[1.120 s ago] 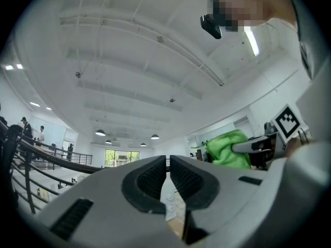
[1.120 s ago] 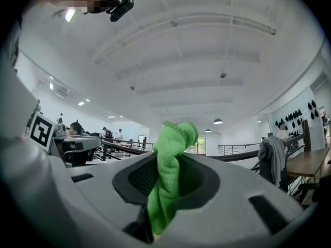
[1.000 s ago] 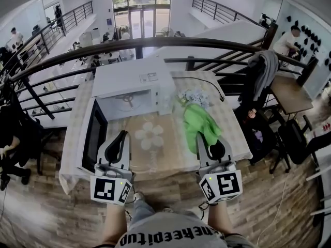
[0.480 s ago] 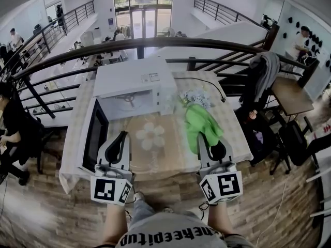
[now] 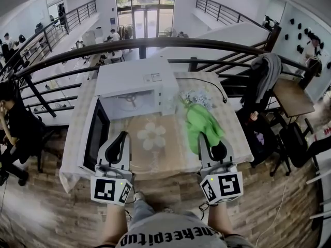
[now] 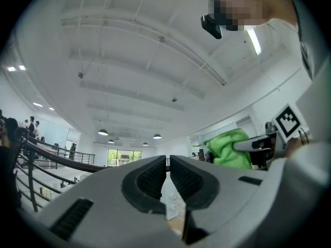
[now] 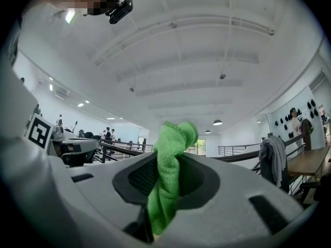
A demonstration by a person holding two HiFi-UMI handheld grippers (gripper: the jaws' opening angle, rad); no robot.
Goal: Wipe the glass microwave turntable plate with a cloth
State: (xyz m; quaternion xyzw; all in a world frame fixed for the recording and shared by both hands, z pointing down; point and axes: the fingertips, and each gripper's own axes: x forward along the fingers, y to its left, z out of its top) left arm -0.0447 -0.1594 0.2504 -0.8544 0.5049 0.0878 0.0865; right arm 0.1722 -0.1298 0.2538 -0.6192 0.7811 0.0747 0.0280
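Green cloth [image 5: 199, 119] clamped in right claw [image 7: 164, 177], left claw [image 6: 168, 177] together, empty, glass plate [image 5: 151, 137] on tabletop [image 5: 232, 133] between them.

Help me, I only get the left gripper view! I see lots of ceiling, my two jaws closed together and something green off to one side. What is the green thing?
Observer: It's a green cloth, pinched between the jaws of the right gripper.
Operator: Is the microwave open?
Observer: Yes. In the head view the microwave has its door swung wide open to the left.
Operator: Is the glass plate inside it?
Observer: No plate shows in the cavity. A pale flower-shaped patch lies on the table in front. I can't tell whether that's the plate.
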